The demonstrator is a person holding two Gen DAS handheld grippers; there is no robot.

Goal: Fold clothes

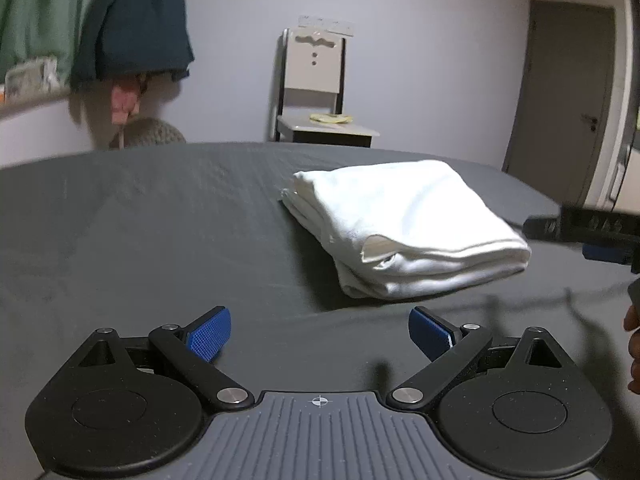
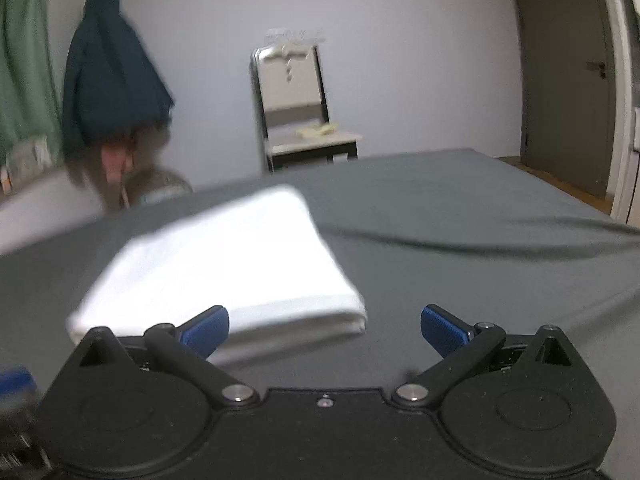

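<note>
The white garment [image 1: 404, 228] sits on the dark grey bed sheet [image 1: 140, 232] as a compact folded stack, several layers thick, so it already lies the way the task wants it. Whether this pair of tongs put it that way, one moment can't say. One loose flap at the near corner gapes open a bit in the left view, and that's the weak spot: any nudge there could peel the top layer back and undo the stack.

The left gripper [image 1: 320, 334] is spread wide with nothing between its blue pads, hanging over bare sheet just short of the stack. The right gripper [image 2: 324, 330] is also released and empty, its left pad overlapping the stack's near edge in its own view; touching or just above, can't tell. That view is smeared with motion blur, so a fast sweep there could snag or shove the stack.

Further out: a chair [image 1: 316, 88] by the wall, a dark jacket [image 1: 136, 20] hanging, a door [image 1: 564, 96].
</note>
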